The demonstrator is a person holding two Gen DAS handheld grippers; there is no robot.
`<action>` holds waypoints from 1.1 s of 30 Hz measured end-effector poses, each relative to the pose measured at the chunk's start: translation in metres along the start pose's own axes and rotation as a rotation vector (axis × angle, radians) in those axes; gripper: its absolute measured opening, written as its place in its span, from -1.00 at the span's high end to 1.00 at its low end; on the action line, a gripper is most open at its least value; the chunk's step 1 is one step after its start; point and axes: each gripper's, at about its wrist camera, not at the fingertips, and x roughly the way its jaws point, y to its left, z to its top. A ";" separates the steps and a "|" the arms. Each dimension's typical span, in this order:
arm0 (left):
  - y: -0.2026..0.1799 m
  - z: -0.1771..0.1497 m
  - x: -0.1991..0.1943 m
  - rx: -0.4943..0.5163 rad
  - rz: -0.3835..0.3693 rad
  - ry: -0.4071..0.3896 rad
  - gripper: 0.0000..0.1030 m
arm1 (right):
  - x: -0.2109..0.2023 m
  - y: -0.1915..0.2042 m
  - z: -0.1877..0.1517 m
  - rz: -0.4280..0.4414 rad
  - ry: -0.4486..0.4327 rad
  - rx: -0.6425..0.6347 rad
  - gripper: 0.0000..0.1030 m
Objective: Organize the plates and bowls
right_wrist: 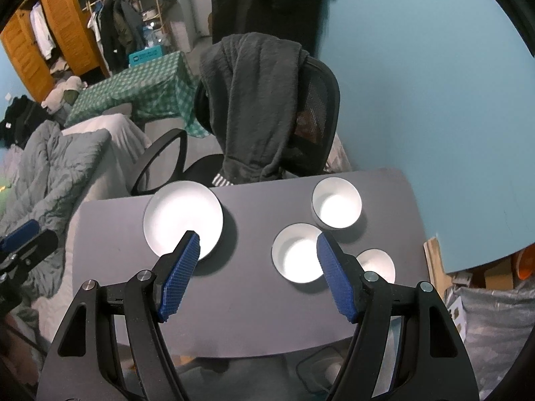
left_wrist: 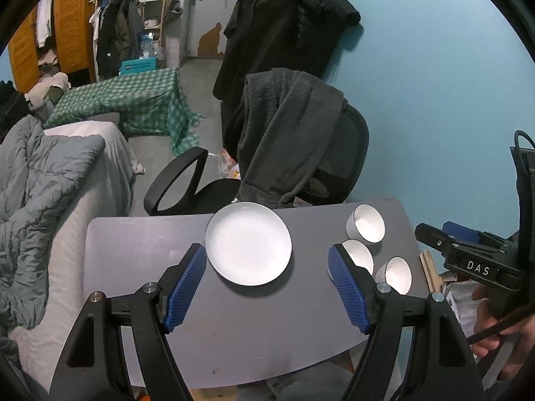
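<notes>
Nearest in the left wrist view, the left gripper (left_wrist: 265,260) hangs over the grey counter (left_wrist: 267,317) with its blue-padded fingers (left_wrist: 185,287) spread wide and nothing between them. Just beyond its tips, at about 12 o'clock, lies the white plate (left_wrist: 248,243), flat on the counter near the far edge. At 3 o'clock from the plate sit three white bowls, close together: the nearest bowl (left_wrist: 394,274), the middle bowl (left_wrist: 357,255) partly hidden behind the right finger, and the far bowl (left_wrist: 366,222) towards 1 o'clock.

In the right wrist view the right gripper (right_wrist: 257,250) is likewise wide open and empty above the counter. Its left fingertip overlaps the plate at 10 o'clock, and its right fingertip crosses the middle bowl at 1 o'clock.

Past the counter's far edge, at 12 o'clock, stands a black office chair (left_wrist: 341,160) with a dark fleece (left_wrist: 284,133) draped over its back
</notes>
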 end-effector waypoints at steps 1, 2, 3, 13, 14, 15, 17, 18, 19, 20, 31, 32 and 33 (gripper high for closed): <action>-0.001 0.000 0.000 0.007 0.001 0.001 -0.49 | 0.000 -0.001 -0.001 0.000 0.002 0.005 -0.39; -0.003 -0.001 0.000 0.015 0.000 0.002 -0.49 | -0.001 -0.001 -0.002 -0.001 0.003 0.006 -0.39; -0.005 -0.001 -0.001 0.022 0.000 0.002 -0.49 | -0.001 -0.002 -0.001 -0.001 0.003 0.005 -0.39; -0.019 0.001 0.001 0.056 -0.039 0.016 -0.49 | -0.010 -0.011 -0.004 -0.029 -0.012 0.040 -0.39; -0.021 0.002 0.002 0.062 -0.045 0.020 -0.49 | -0.012 -0.013 -0.006 -0.035 -0.013 0.048 -0.39; -0.024 0.003 0.004 0.070 -0.055 0.025 -0.49 | -0.012 -0.015 -0.006 -0.036 -0.014 0.054 -0.39; -0.029 0.004 0.006 0.084 -0.074 0.029 -0.49 | -0.015 -0.019 -0.006 -0.042 -0.017 0.071 -0.39; -0.032 0.005 0.007 0.091 -0.078 0.031 -0.49 | -0.016 -0.021 -0.007 -0.050 -0.019 0.080 -0.39; -0.036 0.006 0.009 0.102 -0.081 0.036 -0.49 | -0.017 -0.023 -0.008 -0.056 -0.019 0.086 -0.39; -0.040 0.007 0.010 0.114 -0.087 0.038 -0.49 | -0.018 -0.026 -0.009 -0.060 -0.020 0.092 -0.39; -0.084 0.016 0.027 0.201 -0.153 0.070 -0.49 | -0.021 -0.058 -0.011 -0.106 -0.022 0.170 -0.39; -0.089 0.017 0.028 0.207 -0.155 0.074 -0.49 | -0.020 -0.062 -0.011 -0.110 -0.019 0.177 -0.39; -0.093 0.017 0.030 0.213 -0.159 0.078 -0.49 | -0.020 -0.065 -0.011 -0.113 -0.016 0.183 -0.39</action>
